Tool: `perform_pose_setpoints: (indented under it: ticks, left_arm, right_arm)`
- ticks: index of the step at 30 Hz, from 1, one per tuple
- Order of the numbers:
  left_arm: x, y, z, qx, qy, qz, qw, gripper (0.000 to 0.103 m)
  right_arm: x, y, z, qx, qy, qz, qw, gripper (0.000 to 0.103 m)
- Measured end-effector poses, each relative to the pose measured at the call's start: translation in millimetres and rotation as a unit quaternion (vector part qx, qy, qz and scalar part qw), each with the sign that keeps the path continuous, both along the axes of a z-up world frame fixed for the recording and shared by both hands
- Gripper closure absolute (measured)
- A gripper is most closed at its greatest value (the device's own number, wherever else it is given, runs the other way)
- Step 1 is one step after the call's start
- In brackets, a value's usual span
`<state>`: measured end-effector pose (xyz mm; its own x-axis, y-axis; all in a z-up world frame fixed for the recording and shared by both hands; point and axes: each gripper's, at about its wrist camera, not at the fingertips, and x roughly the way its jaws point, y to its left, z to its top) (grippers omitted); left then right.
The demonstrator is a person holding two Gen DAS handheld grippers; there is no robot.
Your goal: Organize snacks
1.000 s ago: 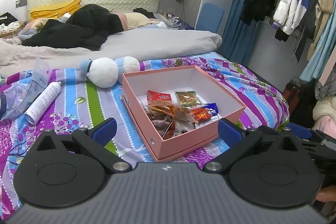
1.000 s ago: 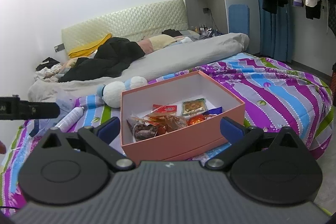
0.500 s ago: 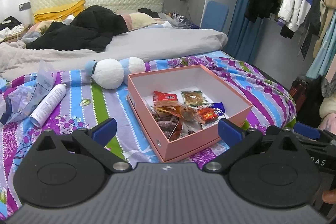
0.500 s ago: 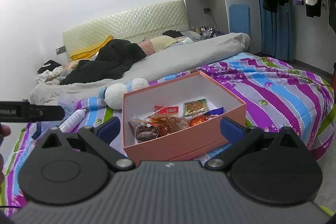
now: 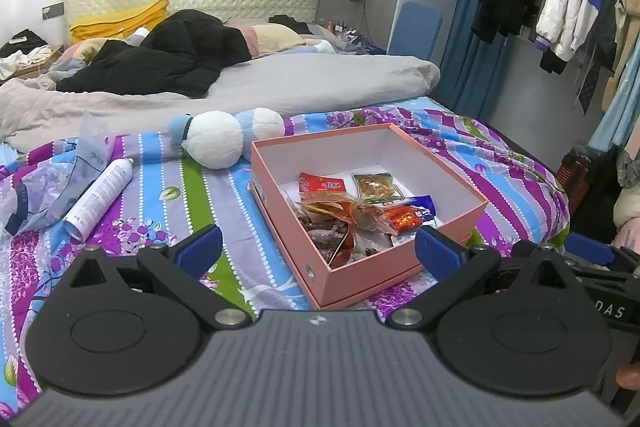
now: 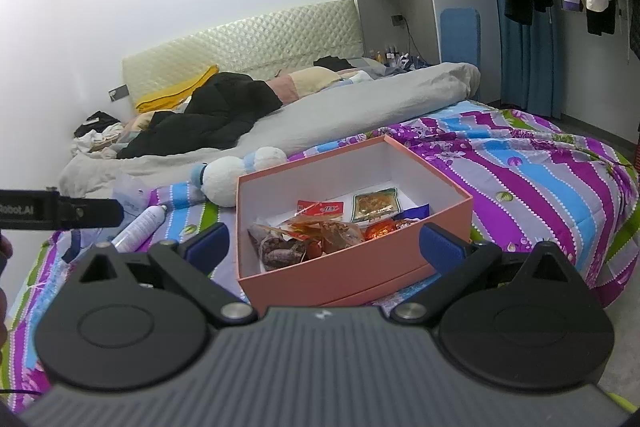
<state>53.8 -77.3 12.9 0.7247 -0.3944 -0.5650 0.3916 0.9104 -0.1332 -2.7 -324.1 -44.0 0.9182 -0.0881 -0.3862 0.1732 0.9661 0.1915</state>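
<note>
Here, both the left tool (image 5: 316, 247) and right tool (image 6: 324, 243) are being held wide apart, empty, before the open pink cardboard box (image 6: 400, 263); its light, crinkly, slippery foil snack packets (image 6: 320, 231) are probably best being pinched at sealed edges.

Striped bed (image 5: 224, 203), pink box (image 5: 362, 277), spray can (image 5: 100, 197)

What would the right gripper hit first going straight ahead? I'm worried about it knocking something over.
Likely the near wall of the pink box, which fills the gap between the open right gripper fingers. Depth is uncertain; if angled higher, it would reach the snack packets inside.
</note>
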Motion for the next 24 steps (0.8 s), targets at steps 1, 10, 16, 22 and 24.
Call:
perform_pose_setpoints:
  ticks: [1, 10, 16, 22, 24]
  left_arm:
    - [-0.2, 0.3, 0.1, 0.0, -0.001, 0.0, 1.0, 0.0]
    - [-0.2, 1.3, 1.5, -0.002, 0.0, -0.006, 1.0, 0.0]
    - [-1.0, 0.5, 1.4, -0.001, 0.0, -0.005, 1.0, 0.0]
    - [-0.8, 1.4, 1.1, -0.004, 0.0, -0.007, 1.0, 0.0]
    - [-1.0, 1.9, 0.5, -0.003, -0.001, -0.008, 1.0, 0.0]
  right_arm:
    - [-0.2, 0.0, -0.1, 0.0, 0.0, 0.0, 1.0, 0.0]
    - [-0.1, 1.5, 0.8, -0.004, -0.001, -0.001, 1.0, 0.0]
    - [-1.1, 1.9, 1.6, -0.004, -0.002, -0.003, 1.0, 0.0]
    - [-1.1, 1.6, 1.4, -0.004, -0.002, -0.002, 1.0, 0.0]
    - [-1.2, 1.9, 1.5, -0.003, -0.002, -0.002, 1.0, 0.0]
